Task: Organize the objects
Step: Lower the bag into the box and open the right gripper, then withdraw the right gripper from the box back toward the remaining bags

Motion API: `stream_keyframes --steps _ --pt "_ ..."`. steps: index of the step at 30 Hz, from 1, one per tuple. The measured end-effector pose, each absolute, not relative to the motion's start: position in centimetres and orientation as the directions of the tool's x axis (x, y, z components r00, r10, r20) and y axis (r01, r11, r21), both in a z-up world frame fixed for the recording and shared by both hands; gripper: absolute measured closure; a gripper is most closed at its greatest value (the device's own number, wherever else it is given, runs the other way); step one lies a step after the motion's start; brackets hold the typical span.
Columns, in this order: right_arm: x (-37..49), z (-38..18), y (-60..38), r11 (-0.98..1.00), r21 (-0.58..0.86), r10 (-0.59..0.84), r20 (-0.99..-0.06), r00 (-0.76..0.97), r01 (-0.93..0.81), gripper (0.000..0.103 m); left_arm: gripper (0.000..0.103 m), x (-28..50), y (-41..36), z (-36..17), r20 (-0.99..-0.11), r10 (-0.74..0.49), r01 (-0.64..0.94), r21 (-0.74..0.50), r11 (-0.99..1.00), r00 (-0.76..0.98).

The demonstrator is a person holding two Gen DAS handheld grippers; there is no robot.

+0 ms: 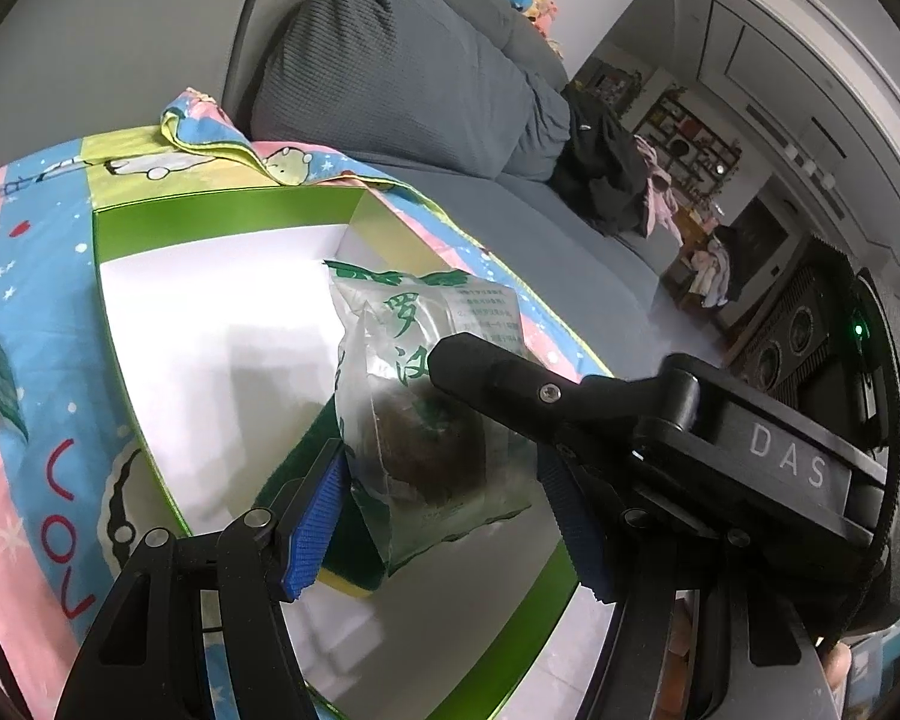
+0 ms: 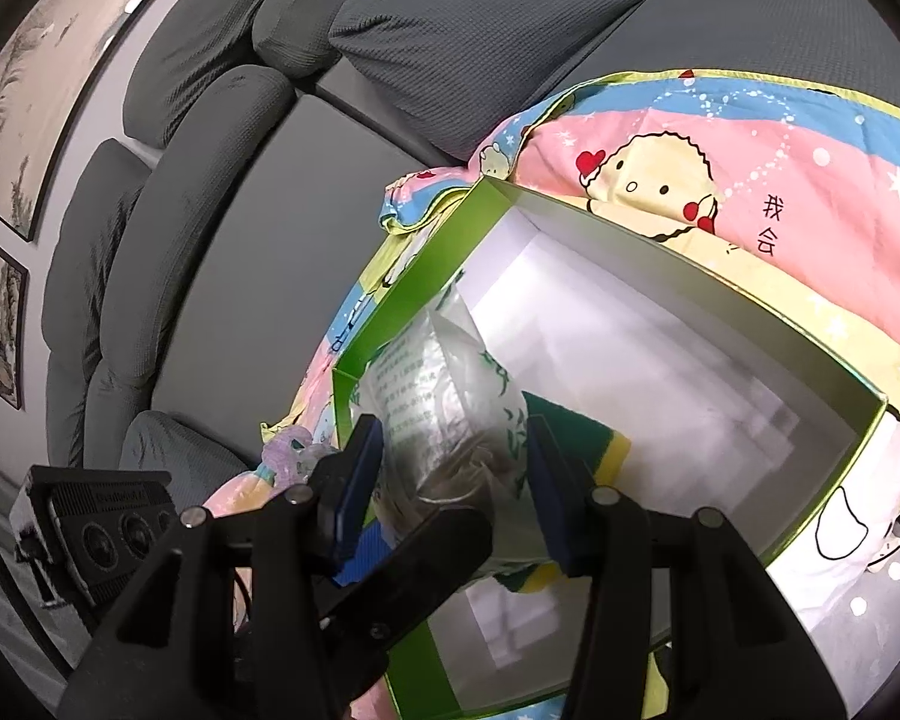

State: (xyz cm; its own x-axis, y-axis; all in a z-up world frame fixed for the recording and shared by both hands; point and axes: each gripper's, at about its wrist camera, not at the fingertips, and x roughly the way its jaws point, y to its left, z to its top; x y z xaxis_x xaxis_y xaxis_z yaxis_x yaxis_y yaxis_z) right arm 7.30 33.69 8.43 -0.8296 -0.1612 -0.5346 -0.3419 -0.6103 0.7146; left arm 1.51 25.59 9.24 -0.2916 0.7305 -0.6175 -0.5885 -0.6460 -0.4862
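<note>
Two handheld grippers are meeting over a green-rimmed box [image 1: 228, 222] that is sitting on a cartoon-print blanket [image 1: 24, 276] spread across a grey sofa [image 2: 240, 192]. Between them is a clear plastic packet [image 1: 426, 372] printed with green characters and holding something dark and round inside.

The left gripper [image 1: 450, 516] is reaching into the box with its jaws standing moderately wide. Its blue pads [image 1: 315, 516] are flanking the lower end of the packet, the near one touching or nearly touching the crinkled plastic; whether they are actually pressing on it cannot be told. A black finger of the other tool is crossing in front of this gripper and lying over the packet's right side.

The right gripper [image 2: 456, 498] is set narrower, and the packet [image 2: 450, 420] is sitting between its dark blue pads [image 2: 360, 480], just ahead of the fingertips, close to both; a firm hold cannot be confirmed. A green and yellow sponge-like block [image 2: 594, 438] is lying on the white box floor directly beneath the packet, partly hidden under it.

Beyond the grippers the far half of the box [image 2: 678, 252] is showing only its white floor, with grey cushions [image 2: 486, 18] lining the sofa behind.
</note>
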Motion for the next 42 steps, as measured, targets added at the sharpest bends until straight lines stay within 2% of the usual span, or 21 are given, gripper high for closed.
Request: stream_keyframes --steps 13,19,24,25,27,28,36,38,42 --pt "7.3 8.8 33.4 -0.624 0.673 -0.098 -0.571 -0.815 -0.397 0.055 0.036 2.2 22.6 10.2 -0.572 0.763 -0.592 -0.514 -0.62 -0.303" --pt "7.5 9.4 33.0 -0.634 0.668 -0.081 -0.559 -0.825 -0.39 0.047 0.036 2.4 20.2 11.1 -0.548 0.768 -0.567 -0.535 -0.626 -0.332" --pt "7.1 10.0 31.9 -0.661 0.643 -0.069 -0.565 -0.822 -0.386 0.03 0.036 2.5 17.1 11.9 -0.543 0.742 -0.534 -0.521 -0.665 -0.394" --pt "7.0 10.1 31.6 -0.67 0.634 -0.064 -0.568 -0.821 -0.387 0.029 0.036 2.5 16.6 12.1 -0.544 0.734 -0.525 -0.518 -0.675 -0.407" --pt "6.7 10.4 31.0 -0.678 0.626 -0.057 -0.568 -0.821 -0.385 0.024 0.03 2.4 15.4 12.2 -0.547 0.717 -0.507 -0.511 -0.695 -0.431" --pt "6.6 10.5 30.7 -0.683 0.622 -0.055 -0.566 -0.823 -0.382 0.021 0.024 2.5 14.8 12.3 -0.551 0.705 -0.496 -0.503 -0.708 -0.447" --pt "5.8 12.2 27.5 -0.741 0.572 -0.026 -0.547 -0.837 -0.351 0.015 0.023 3.5 8.3 12.8 -0.564 0.539 -0.359 -0.406 -0.84 -0.625" --pt "5.6 12.5 26.8 -0.744 0.584 -0.035 -0.519 -0.854 -0.324 0.008 0.022 3.3 6.6 12.2 -0.58 0.483 -0.299 -0.388 -0.872 -0.656" --pt "5.1 13.0 25.3 -0.735 0.636 -0.097 -0.443 -0.891 -0.236 0.008 0.022 2.8 3.2 10.7 -0.638 0.363 -0.155 -0.359 -0.921 -0.68"
